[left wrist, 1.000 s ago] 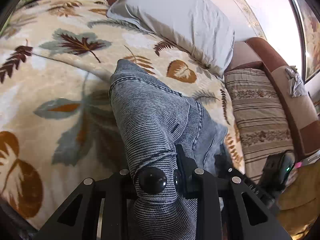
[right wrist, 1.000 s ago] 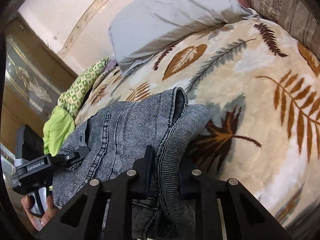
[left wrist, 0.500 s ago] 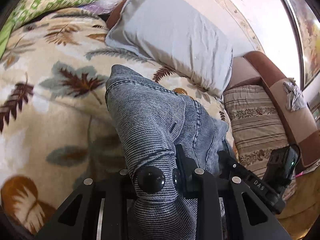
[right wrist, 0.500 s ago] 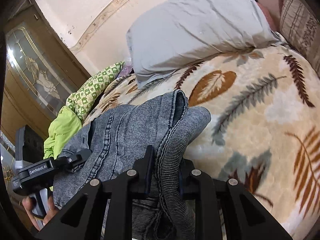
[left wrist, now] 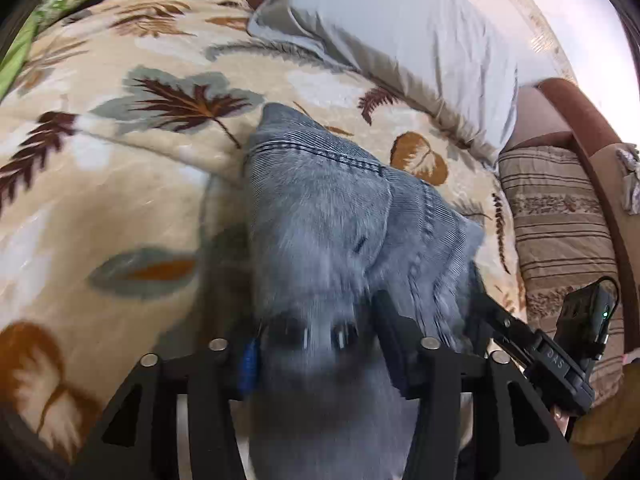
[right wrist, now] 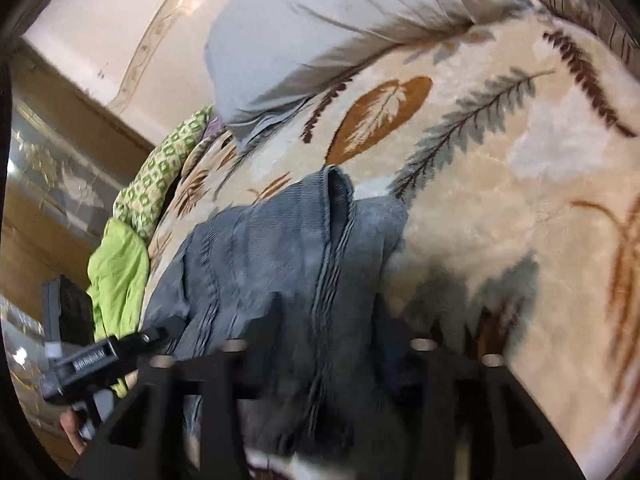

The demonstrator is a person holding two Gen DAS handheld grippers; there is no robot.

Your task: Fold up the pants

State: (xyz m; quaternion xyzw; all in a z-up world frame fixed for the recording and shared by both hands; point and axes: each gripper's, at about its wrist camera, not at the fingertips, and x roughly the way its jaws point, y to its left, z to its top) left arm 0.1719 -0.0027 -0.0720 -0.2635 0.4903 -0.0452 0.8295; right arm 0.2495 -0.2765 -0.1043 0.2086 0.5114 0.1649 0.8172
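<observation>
Left gripper [left wrist: 320,344]: jaws opening, grey denim pants [left wrist: 320,216] between them, grip loosening. Right gripper [right wrist: 320,340]: jaws opening, pants fabric between, blurred. Pants bunched on leaf-print blanket [left wrist: 100,184], stretching ahead of both grippers. Grey pillow [left wrist: 400,24] beyond the pants. No containers in view.

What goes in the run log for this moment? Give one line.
step: releasing fold | left claw: opening, jeans between jaws | right claw: opening, jeans between jaws | surface: leaf-print blanket | pillow beyond
</observation>
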